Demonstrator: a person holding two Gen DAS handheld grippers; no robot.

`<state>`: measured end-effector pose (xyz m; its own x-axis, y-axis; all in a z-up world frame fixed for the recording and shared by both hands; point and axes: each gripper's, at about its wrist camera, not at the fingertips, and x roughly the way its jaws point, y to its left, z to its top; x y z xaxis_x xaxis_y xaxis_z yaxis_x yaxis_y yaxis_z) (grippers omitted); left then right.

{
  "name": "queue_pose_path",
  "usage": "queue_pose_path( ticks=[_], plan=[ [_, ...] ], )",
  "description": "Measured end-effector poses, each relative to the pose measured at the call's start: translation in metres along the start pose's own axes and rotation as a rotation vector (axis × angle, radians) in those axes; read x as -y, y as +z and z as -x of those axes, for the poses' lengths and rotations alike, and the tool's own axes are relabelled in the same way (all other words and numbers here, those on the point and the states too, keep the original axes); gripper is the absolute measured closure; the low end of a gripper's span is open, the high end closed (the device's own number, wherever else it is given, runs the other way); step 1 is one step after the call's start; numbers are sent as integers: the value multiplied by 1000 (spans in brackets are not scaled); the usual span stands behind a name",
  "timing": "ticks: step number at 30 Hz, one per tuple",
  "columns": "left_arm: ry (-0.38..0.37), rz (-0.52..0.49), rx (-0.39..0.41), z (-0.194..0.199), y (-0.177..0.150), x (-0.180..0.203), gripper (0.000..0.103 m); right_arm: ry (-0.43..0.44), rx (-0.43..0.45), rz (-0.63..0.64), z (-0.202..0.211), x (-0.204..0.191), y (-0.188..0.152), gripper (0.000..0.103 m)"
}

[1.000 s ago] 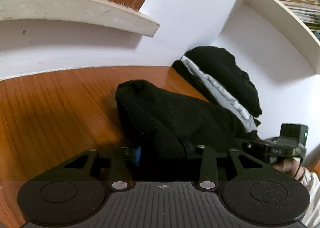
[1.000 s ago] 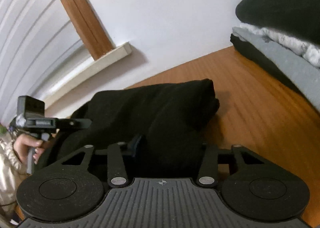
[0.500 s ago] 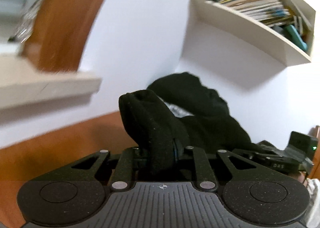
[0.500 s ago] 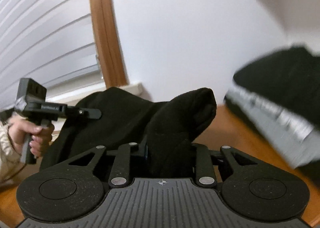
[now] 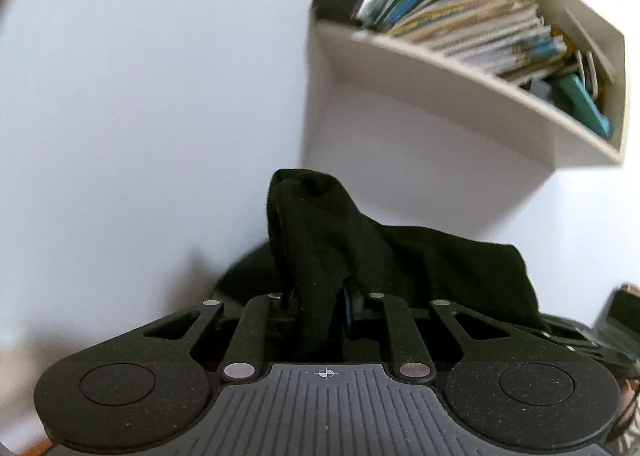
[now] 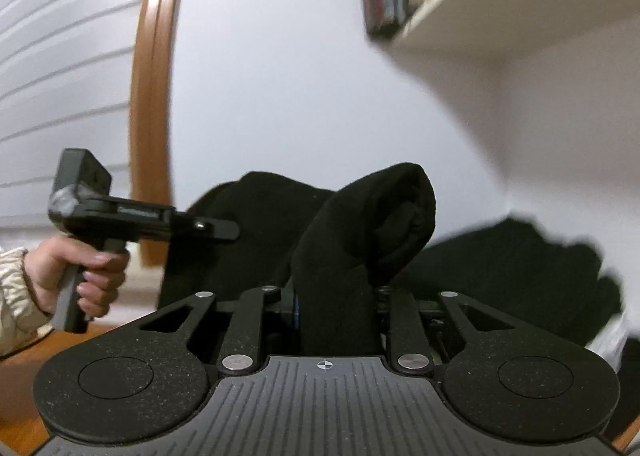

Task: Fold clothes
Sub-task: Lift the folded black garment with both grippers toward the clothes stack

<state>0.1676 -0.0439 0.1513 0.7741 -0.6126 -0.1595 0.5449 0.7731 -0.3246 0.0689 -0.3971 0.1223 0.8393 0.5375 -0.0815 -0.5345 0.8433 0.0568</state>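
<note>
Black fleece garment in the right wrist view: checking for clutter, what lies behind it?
Behind the black fleece garment is a white wall and another dark clothes pile; the table beneath is hidden.

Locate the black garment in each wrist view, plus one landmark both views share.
Left wrist: black garment at centre bottom, a bunched fold pinched in the left gripper, the rest trailing right toward the other gripper at the frame edge.
Right wrist: the garment at centre, its rolled fold pinched in the right gripper, cloth stretching left to the left gripper.
Shared landmark: the wall shelf of books, upper right in both views.
</note>
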Motion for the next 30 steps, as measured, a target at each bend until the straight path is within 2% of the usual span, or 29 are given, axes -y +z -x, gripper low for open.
queue_pose_path(
  ticks=[5,10,12,14,16,17,18,19,21,23,24,26,30],
  plan=[
    [-33,-75,58,-45,48,13,86,-36,104,14,-6,31,37,81],
    [-40,-154,70,-107,99,25,87,-66,179,-57,-29,78,50,81],
    [-34,-192,47,-146,116,30,86,-81,190,-107,-37,103,52,81],
    [1,-229,4,-200,124,31,86,-136,190,-140,-50,129,50,81],
    [43,-258,-63,-254,126,30,82,-244,167,-171,-67,158,40,79],
    [83,-280,-124,-285,120,29,82,-299,114,-215,-80,177,32,70],
    [132,-287,-178,-307,112,27,82,-347,42,-246,-91,193,23,57],
    [174,-293,-225,-326,104,25,82,-390,-34,-266,-100,206,13,54],
    [169,-298,-223,-334,89,19,81,-431,-72,-226,-101,217,0,49],
    [162,-318,-171,-324,81,16,76,-449,-58,-163,-96,221,-8,47],
    [162,-317,-134,-314,77,16,71,-437,-27,-129,-93,220,-7,44],
    [143,-317,-78,-297,71,17,70,-391,9,-64,-94,218,-1,44],
    [95,-354,-108,-290,55,25,70,-277,-11,29,-123,222,14,47]
  ],
)
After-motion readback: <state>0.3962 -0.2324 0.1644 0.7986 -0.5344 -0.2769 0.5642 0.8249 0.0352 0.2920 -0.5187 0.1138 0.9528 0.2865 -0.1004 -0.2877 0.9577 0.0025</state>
